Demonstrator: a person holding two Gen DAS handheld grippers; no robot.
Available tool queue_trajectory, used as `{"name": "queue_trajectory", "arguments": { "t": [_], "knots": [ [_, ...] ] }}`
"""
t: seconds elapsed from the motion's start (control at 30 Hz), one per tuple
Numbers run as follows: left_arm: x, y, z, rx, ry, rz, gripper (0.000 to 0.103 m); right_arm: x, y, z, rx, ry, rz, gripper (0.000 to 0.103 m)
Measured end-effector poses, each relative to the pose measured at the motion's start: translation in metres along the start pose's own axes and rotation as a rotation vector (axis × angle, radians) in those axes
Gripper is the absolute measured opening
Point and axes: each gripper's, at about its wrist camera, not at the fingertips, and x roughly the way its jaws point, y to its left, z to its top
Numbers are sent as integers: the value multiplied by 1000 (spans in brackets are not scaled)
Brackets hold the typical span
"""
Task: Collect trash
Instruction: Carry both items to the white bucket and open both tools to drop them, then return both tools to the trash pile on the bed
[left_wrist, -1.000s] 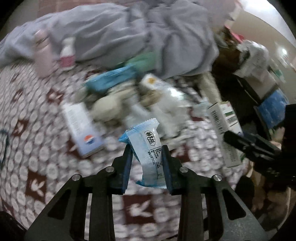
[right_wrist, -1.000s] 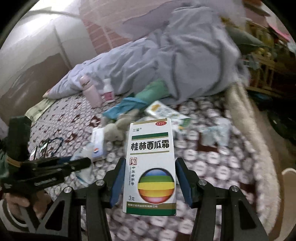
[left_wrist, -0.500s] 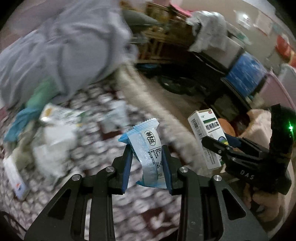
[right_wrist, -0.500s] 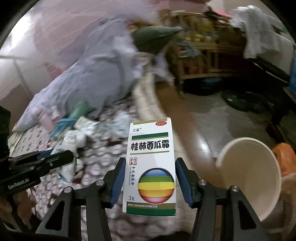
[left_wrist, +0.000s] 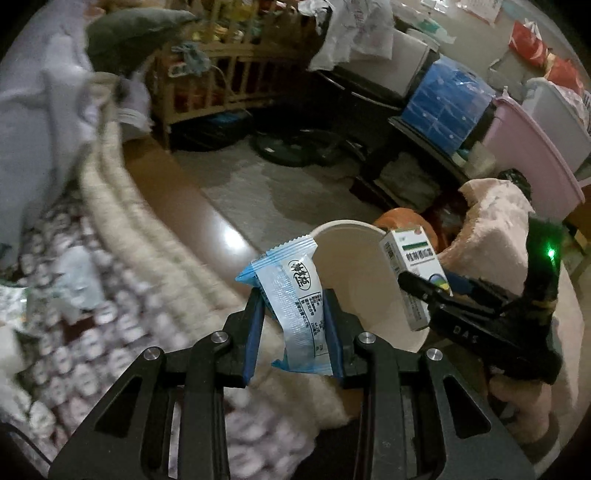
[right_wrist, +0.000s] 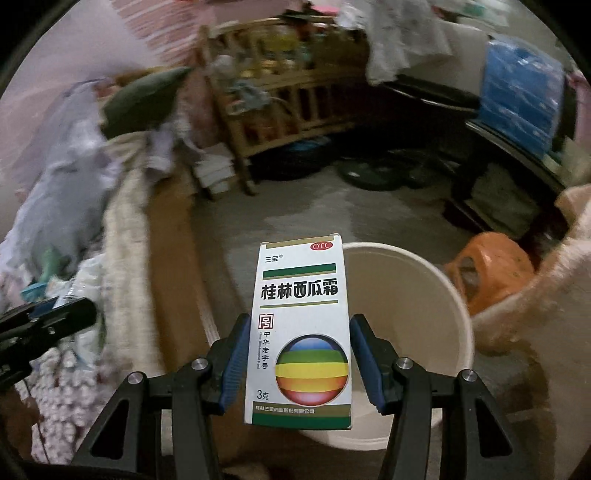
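We hold both finds over the cream bucket (right_wrist: 413, 295) — our left gripper (left_wrist: 293, 326) clamped on a blue snack wrapper (left_wrist: 295, 306), our right gripper (right_wrist: 297, 363) clenched around a white medicine box (right_wrist: 299, 332) — beside the bed (left_wrist: 74, 295).

wooden crib (left_wrist: 221, 85) | blue drawers (left_wrist: 448, 107) | pink tub (left_wrist: 532, 147) | orange stool (right_wrist: 491, 273)

The medicine box (right_wrist: 301, 332) hides part of the bucket's (right_wrist: 436, 280) rim.
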Motion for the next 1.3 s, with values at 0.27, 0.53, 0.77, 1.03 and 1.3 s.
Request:
{"name": "queue_trajectory", "arguments": {
  "t": [0.27,0.53,0.77,1.03,1.3],
  "knots": [
    [44,-28,18,-10,49,-102,31,21,-37,-1,58,39,-73,52],
    [49,-31,20,-26,53,-150,61,34,-48,-5,114,72,-85,60],
    [18,0,9,-76,6,8,61,33,-28,-9,90,70,-39,60],
    [-34,47,-20,-134,-66,204,61,12,35,-7,0,14,46,60],
    [-94,95,-55,-179,-130,354,61,-13,118,-4,-112,-37,162,66]
  ]
}}
